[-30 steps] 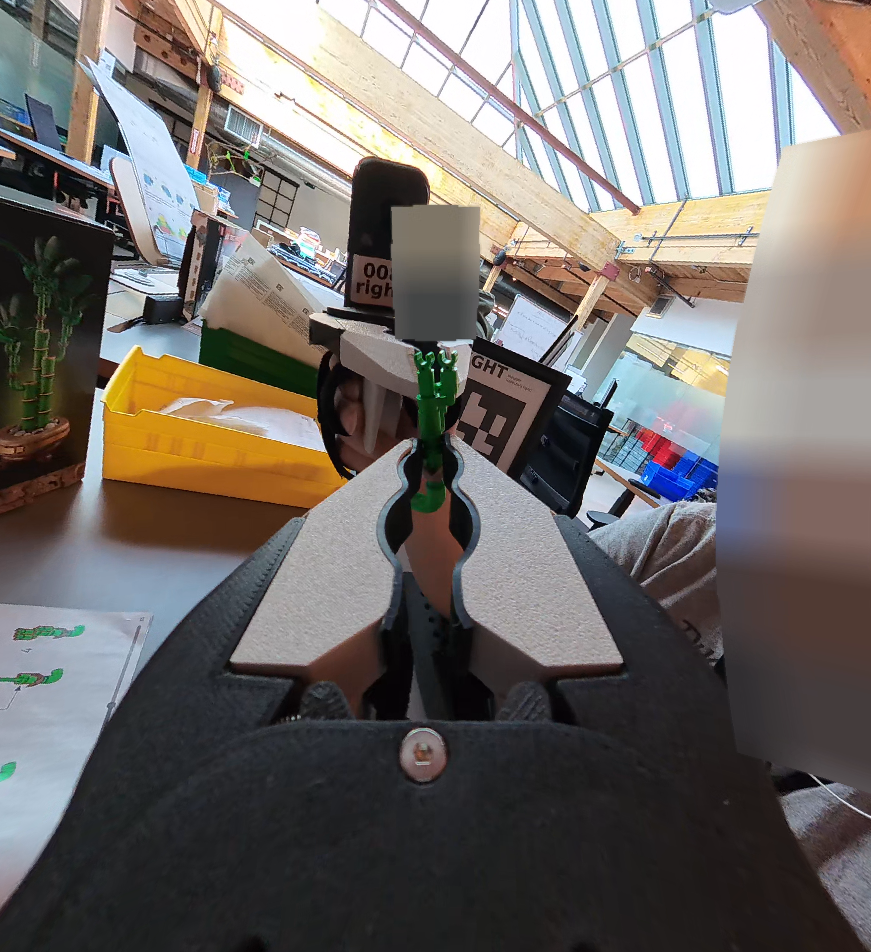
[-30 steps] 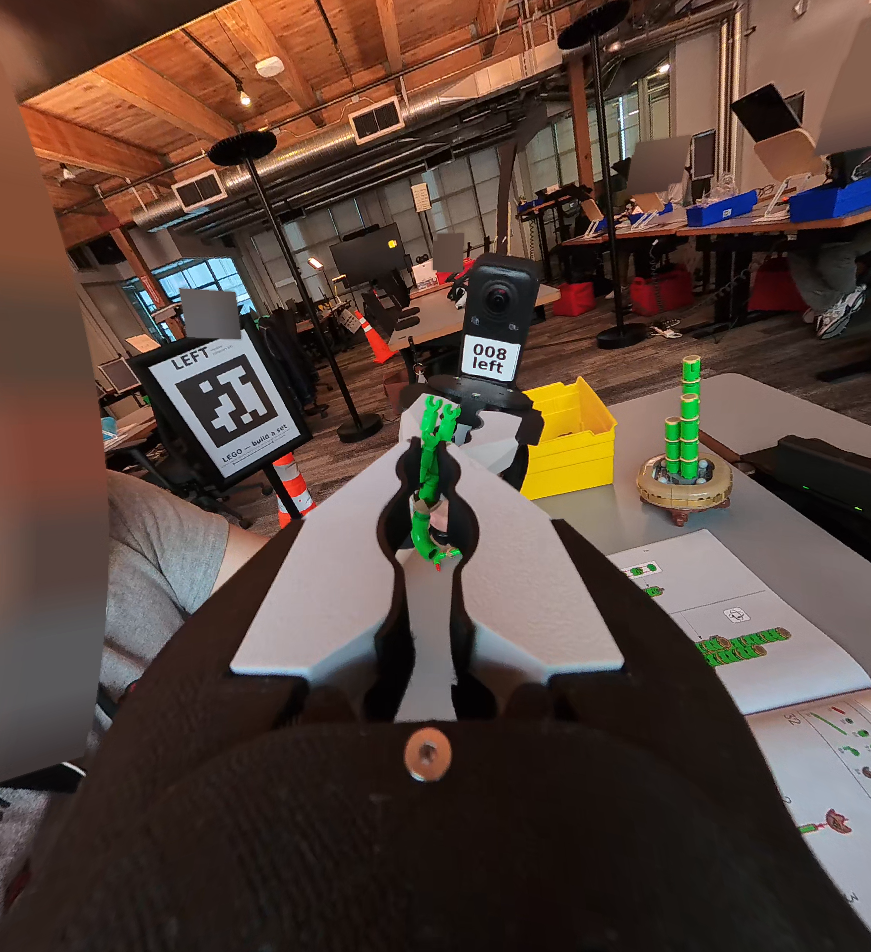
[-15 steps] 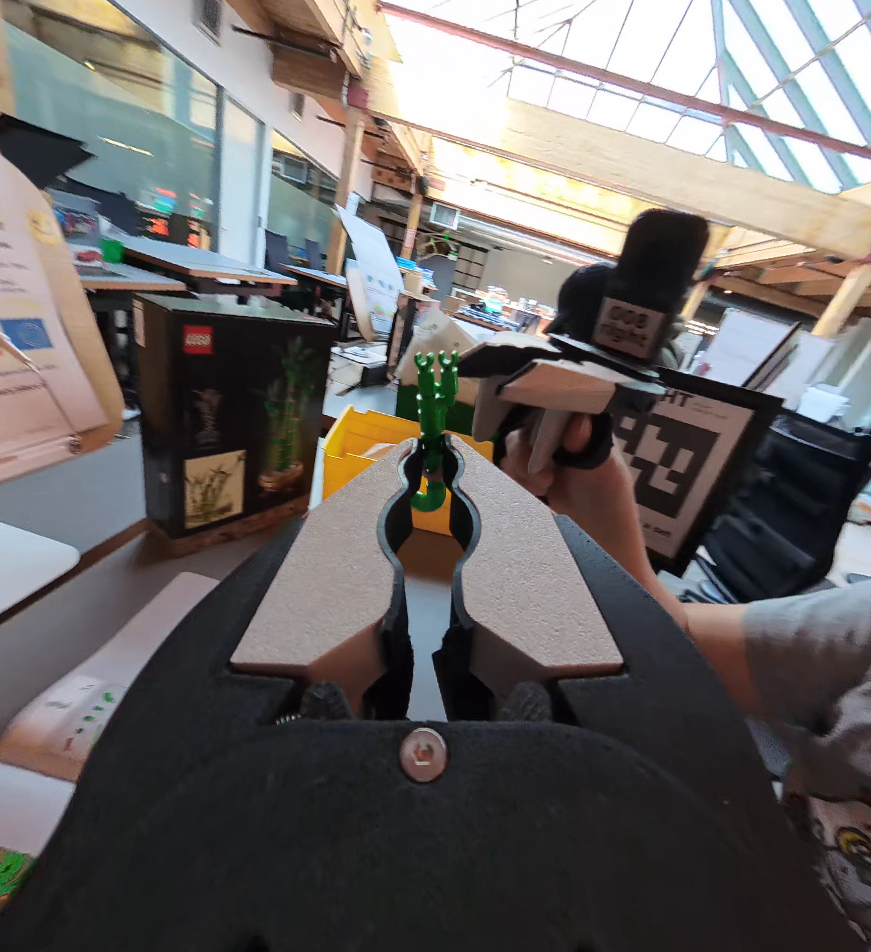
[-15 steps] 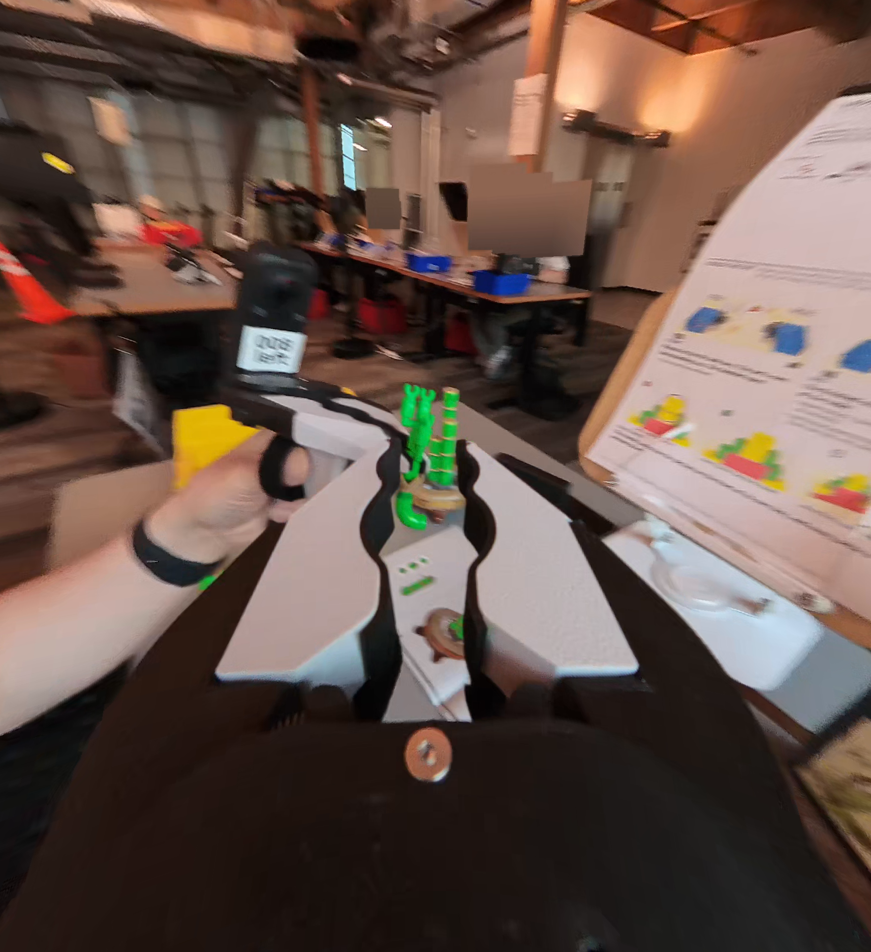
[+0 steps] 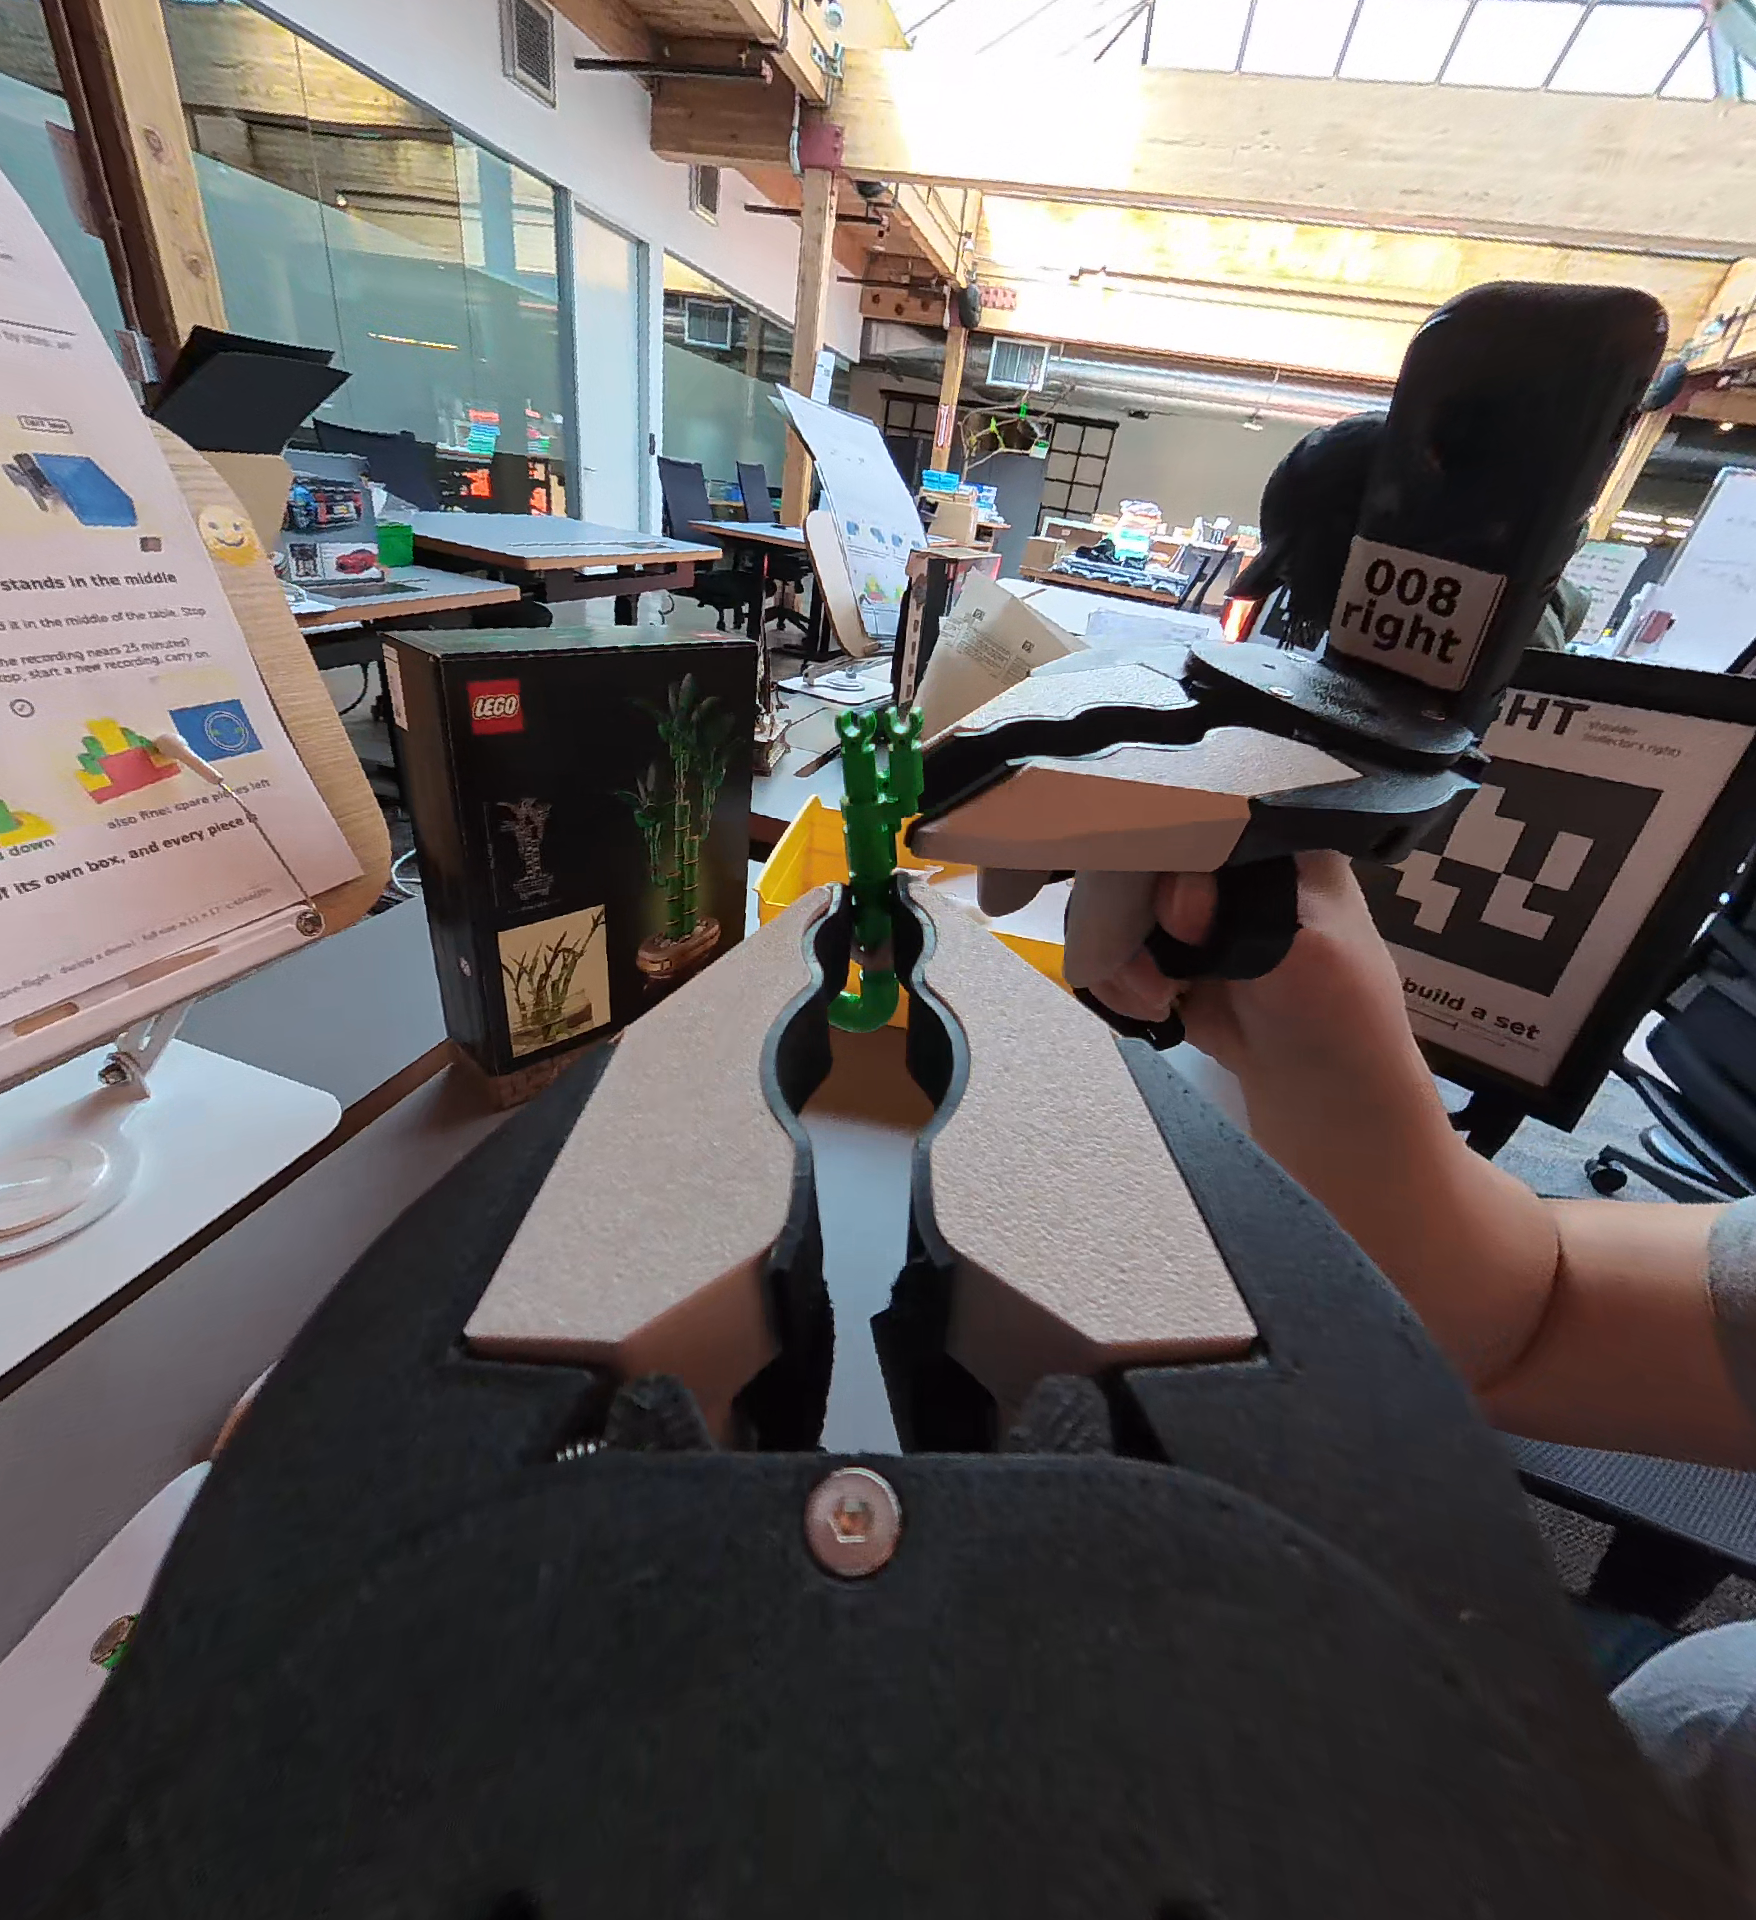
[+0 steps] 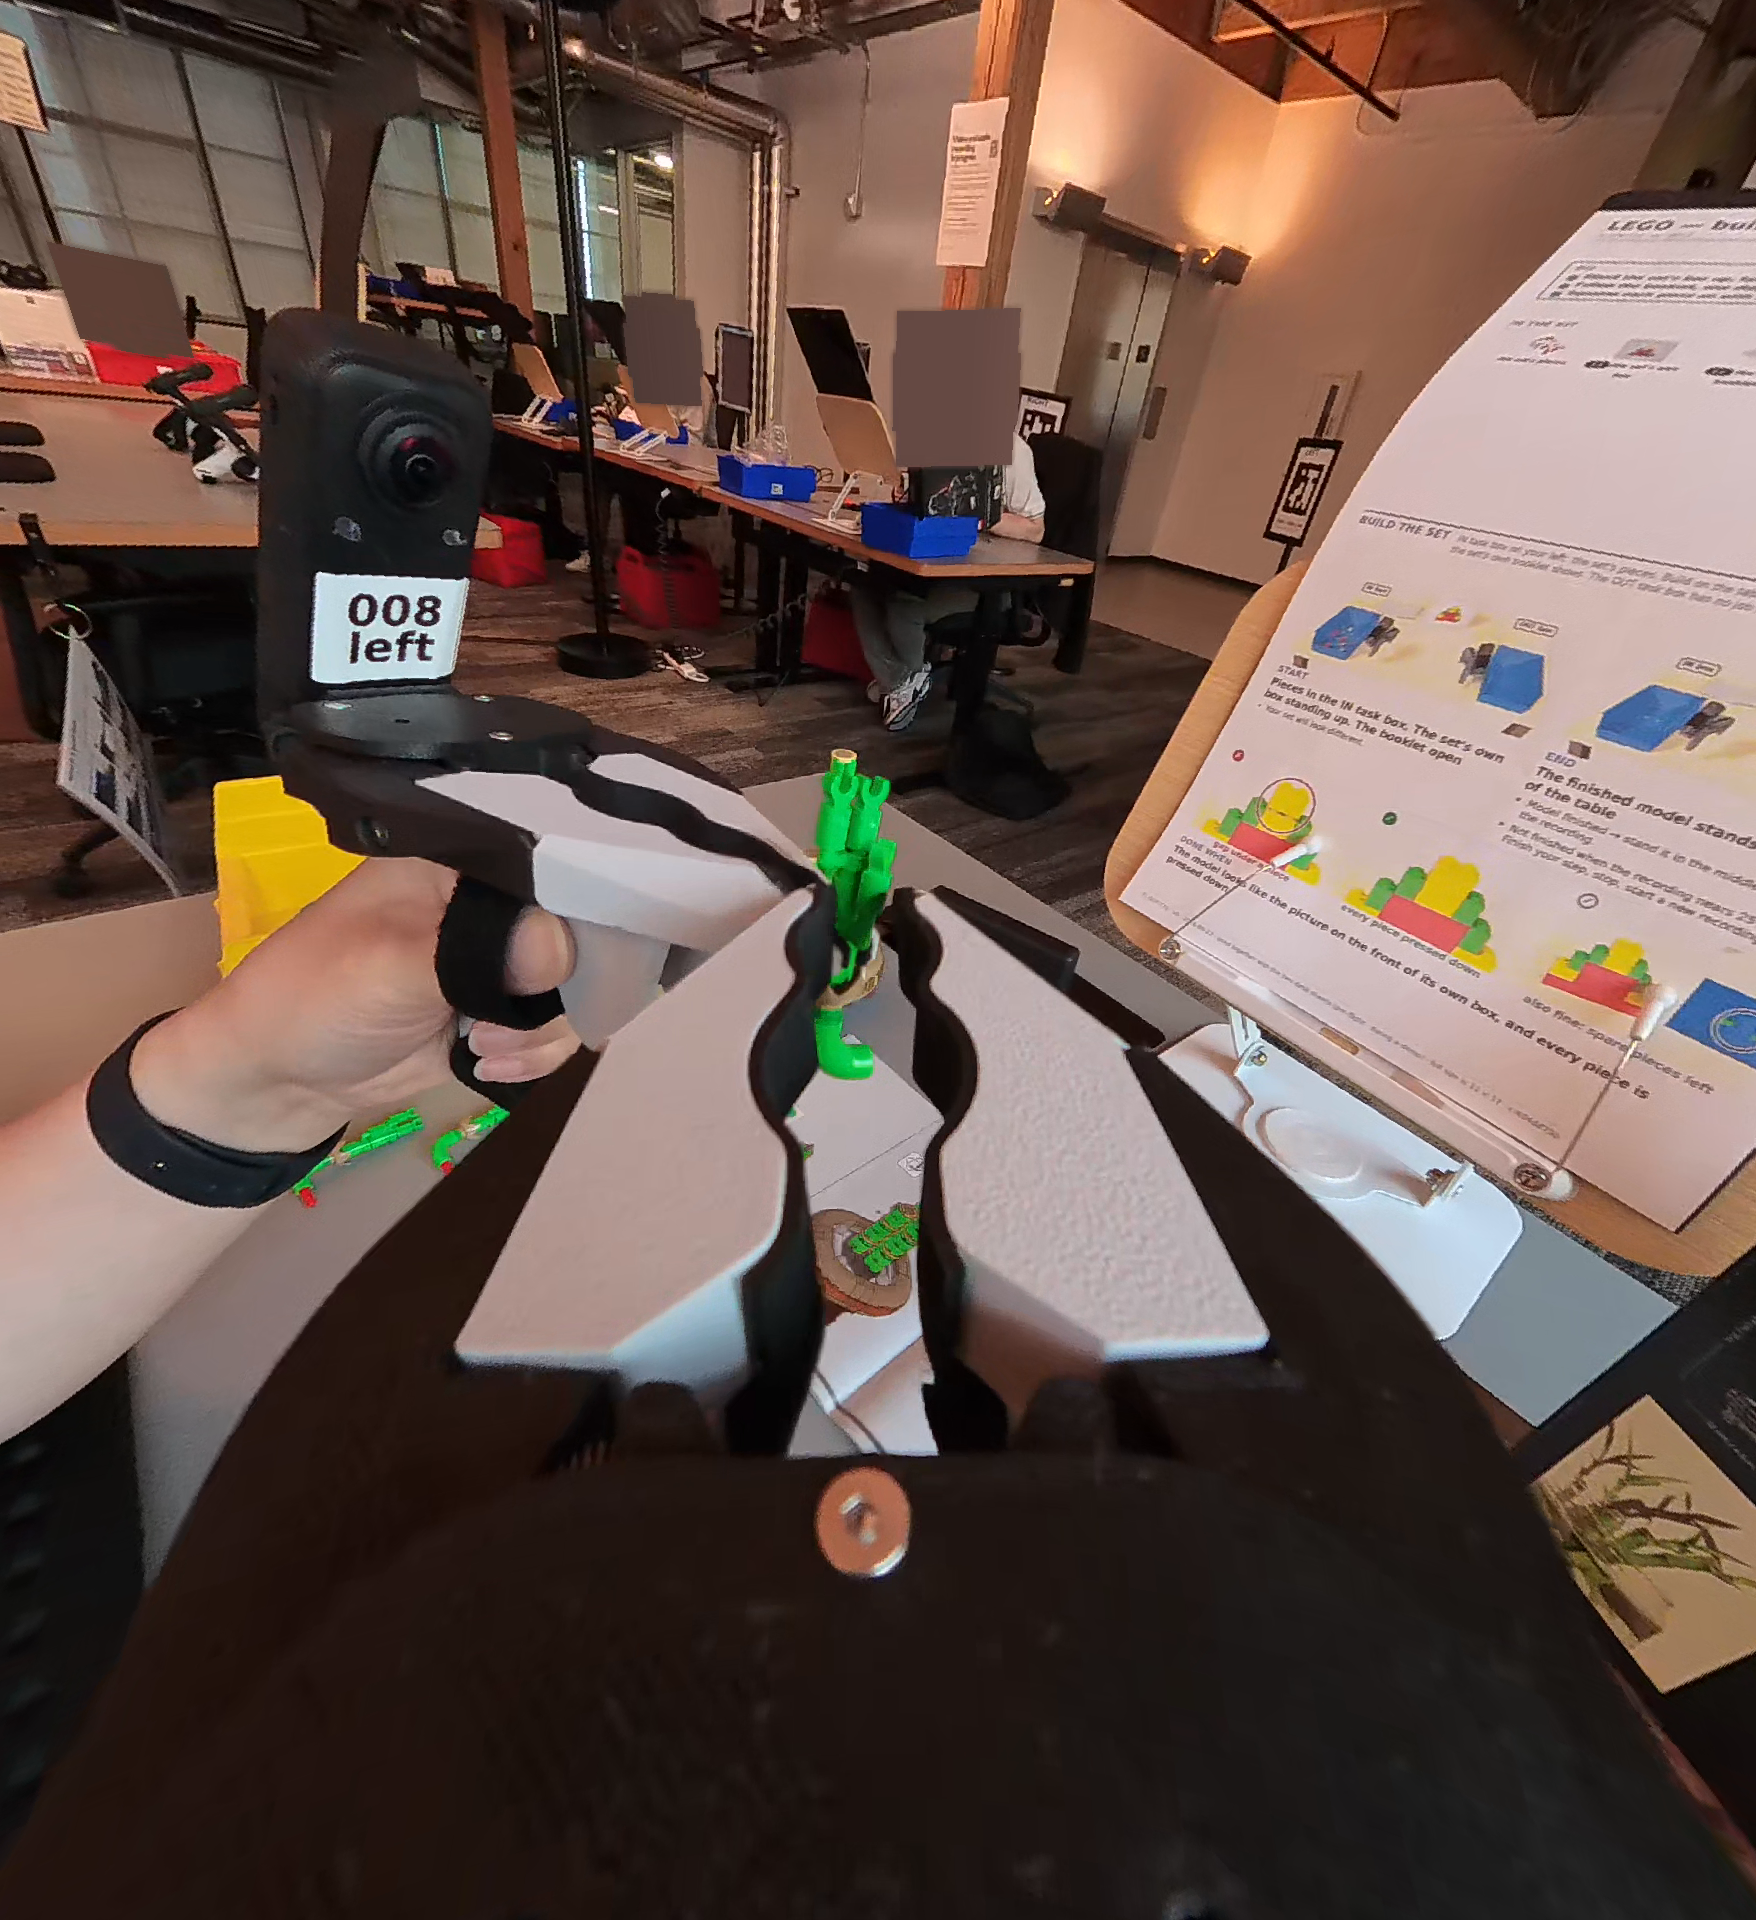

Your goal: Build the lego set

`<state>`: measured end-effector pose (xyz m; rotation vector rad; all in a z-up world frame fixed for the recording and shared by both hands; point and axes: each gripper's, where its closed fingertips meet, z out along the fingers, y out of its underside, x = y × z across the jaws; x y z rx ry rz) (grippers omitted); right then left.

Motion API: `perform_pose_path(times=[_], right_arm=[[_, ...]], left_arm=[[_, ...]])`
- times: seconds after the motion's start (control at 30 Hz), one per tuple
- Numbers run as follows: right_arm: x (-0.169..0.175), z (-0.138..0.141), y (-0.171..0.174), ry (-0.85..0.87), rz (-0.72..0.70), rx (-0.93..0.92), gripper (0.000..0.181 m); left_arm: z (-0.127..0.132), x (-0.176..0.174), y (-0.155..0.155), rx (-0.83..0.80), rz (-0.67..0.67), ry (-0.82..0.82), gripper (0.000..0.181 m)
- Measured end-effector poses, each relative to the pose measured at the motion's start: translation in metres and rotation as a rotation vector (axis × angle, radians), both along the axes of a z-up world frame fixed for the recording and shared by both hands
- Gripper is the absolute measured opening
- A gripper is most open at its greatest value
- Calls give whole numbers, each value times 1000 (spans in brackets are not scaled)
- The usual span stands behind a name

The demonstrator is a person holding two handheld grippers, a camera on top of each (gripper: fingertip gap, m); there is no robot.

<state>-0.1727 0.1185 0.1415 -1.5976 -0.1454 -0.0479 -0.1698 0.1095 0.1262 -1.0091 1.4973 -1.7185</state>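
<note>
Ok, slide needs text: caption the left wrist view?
Left gripper shut on a green stem piece, right gripper alongside, set box behind.

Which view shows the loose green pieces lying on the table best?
The right wrist view: two loose green pieces lie on the table below the hand with the left hand-held gripper. The left wrist view does not show them.

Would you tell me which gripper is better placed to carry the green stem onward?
Left gripper: its jaws pinch the jointed green plastic stem, while the right gripper has no clear hold.
</note>
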Motion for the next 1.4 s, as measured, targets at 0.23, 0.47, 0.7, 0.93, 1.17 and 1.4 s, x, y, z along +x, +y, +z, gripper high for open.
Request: perform_pose_path(times=[0.23,0.47,0.7,0.93,1.17,1.4], right_arm=[[0,0,-2,25,22,0,4],[-10,3,-14,186,248,-17,4],[-25,9,-30,349,561,-10,4],[-27,6,-32,401,658,-10,4],[-22,0,-29,402,637,-29,4],[-18,5,-28,212,548,29,25]], left_arm=[[-1,0,-4,14,-8,4,6],[3,-10,-16,-26,-127,13,5],[9,-24,-33,-89,-294,23,5],[7,-26,-35,-136,-342,69,5],[2,-21,-31,-154,-324,107,5],[1,-26,-32,-181,-371,140,6]])
